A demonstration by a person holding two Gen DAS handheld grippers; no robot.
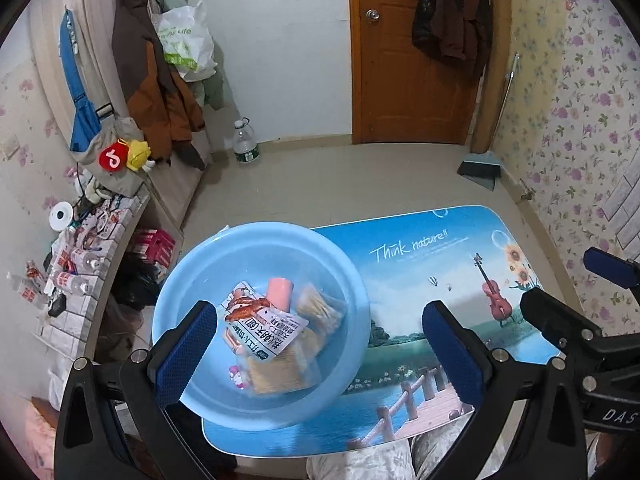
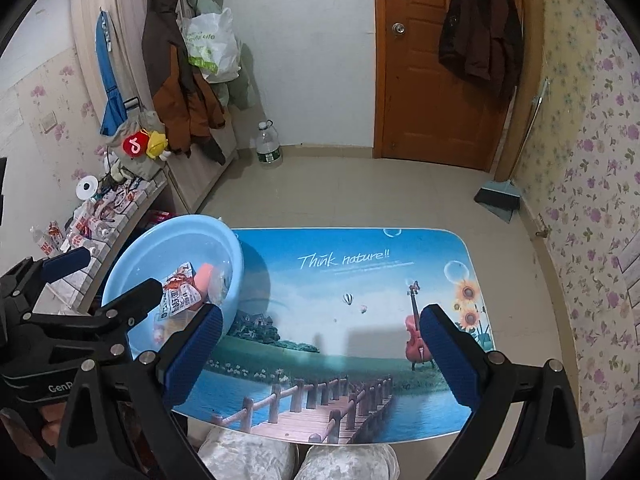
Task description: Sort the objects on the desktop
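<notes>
Both hand-held grippers, left (image 1: 320, 344) and right (image 2: 320, 348), hang with jaws wide apart, holding nothing. Snack packets (image 1: 264, 328) already lie gathered inside the blue basin (image 1: 192, 280), lower left on the worktop (image 2: 360, 280), so sorting seems finished.

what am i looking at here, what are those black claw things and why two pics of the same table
The black claws are hand-held grippers, one in each of a person's hands, each with a fisheye camera looking along its blue-padded fingers. One picture comes from the left gripper, the other from the right gripper; both are open and hold nothing. Below is a small table printed with a landscape. At its left end sits a light blue basin holding snack packets and a pink tube.
</notes>
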